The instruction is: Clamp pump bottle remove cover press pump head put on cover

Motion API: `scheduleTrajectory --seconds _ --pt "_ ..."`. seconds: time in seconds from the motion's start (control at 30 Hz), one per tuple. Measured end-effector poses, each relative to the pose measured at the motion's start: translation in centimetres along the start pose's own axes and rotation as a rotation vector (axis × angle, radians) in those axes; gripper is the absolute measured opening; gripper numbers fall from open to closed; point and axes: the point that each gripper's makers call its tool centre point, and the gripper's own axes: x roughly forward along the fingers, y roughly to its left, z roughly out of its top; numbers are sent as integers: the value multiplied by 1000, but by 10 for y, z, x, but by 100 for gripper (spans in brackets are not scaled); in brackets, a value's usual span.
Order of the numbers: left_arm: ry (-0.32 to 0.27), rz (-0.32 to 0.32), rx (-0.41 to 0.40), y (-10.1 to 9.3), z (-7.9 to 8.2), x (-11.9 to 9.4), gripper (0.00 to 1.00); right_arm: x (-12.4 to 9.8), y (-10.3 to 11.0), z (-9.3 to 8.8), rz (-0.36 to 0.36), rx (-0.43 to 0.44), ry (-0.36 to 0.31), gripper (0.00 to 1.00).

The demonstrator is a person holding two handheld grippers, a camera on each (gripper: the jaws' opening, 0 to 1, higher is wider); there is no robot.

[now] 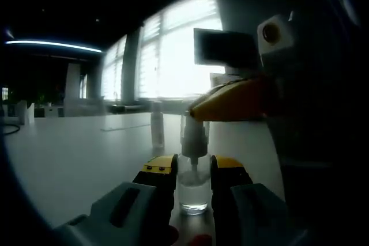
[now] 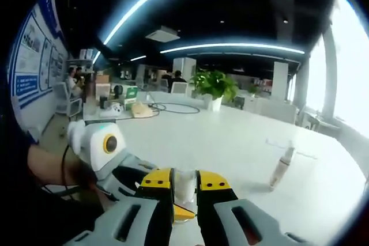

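Yellow-tipped grey left gripper (image 1: 192,172) clamps the small clear pump bottle (image 1: 193,191) low on the white table (image 1: 81,154). The right gripper (image 2: 184,187) is closed on its white pump head (image 1: 194,137); pressing should go straight down, bottle kept upright. Its transparent cover (image 2: 281,168) lies apart on the table, in an open office with green plants (image 2: 215,84).

The left tool (image 1: 193,177) and right tool (image 2: 184,191) have yellow-and-black tips on pale grey bodies, the pump bottle (image 1: 193,185) is clear with a white pump head (image 1: 194,136), the worktop (image 2: 230,136) is white, and the plant (image 2: 214,84) is green.
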Motion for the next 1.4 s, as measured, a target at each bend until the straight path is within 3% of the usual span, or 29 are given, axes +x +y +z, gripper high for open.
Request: scheduleTrajectory --seconds 0.73,0.97,1.4 --pt "0 0 0 0 0 0 15 2 -1 -3 8 26 -17 10" --pt "0 0 1 0 0 0 15 2 0 -3 13 -31 -21 11" --pt "0 0 0 0 0 0 15 -9 -8 18 -6 -11 -108 14"
